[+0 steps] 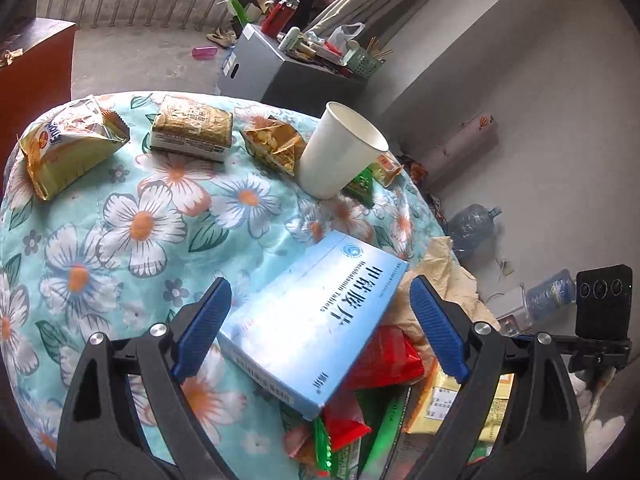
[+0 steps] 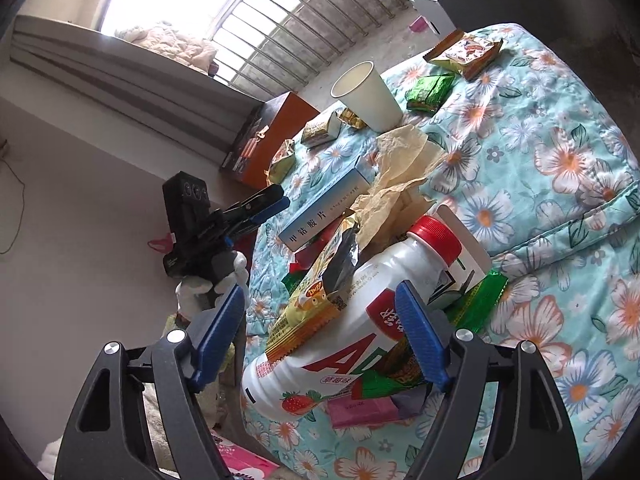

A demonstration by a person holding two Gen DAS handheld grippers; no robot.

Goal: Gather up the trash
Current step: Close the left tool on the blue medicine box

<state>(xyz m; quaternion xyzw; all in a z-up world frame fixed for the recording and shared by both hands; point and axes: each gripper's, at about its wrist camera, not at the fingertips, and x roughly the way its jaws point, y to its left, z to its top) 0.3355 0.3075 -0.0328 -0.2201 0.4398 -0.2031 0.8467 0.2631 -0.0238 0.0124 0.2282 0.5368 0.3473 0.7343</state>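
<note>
**Q:** Where was the trash when you came in with both grippers?

**Me:** Most of it sat heaped at one edge of the quilt point(image 2: 560, 128). My left gripper point(image 1: 320, 316) pointed down at the pill box point(image 1: 312, 320), which lay tilted on top of red wrappers point(image 1: 384, 360) and crumpled paper point(image 1: 452, 280). That tilt was why I came at it from above and along its length: the long sides faced my pads.

**Q:** Had you taken hold of it?

**Me:** No. The left jaws stood wide apart, one finger on each side of the box, neither pad pressing on it.

**Q:** And the right one?

**Me:** My right gripper point(image 2: 320, 340) was over the bottle point(image 2: 344, 320), which lay on its side across the heap with its red cap point(image 2: 436, 240) pointing away from me. A yellow packet point(image 2: 316, 300) leaned across its body. The far pad looked to be against the bottle's side, but the near one stood clear of it, so I'd call that gripper open, with the bottle between the fingers and not yet gripped.

**Q:** Anything left outside the heap?

**Me:** Yes. The cup point(image 1: 340, 148) stood upright further in, with snack bags point(image 1: 68, 144) and a gold pack point(image 1: 192, 128) scattered near it. I judged those would need separate trips.
</note>
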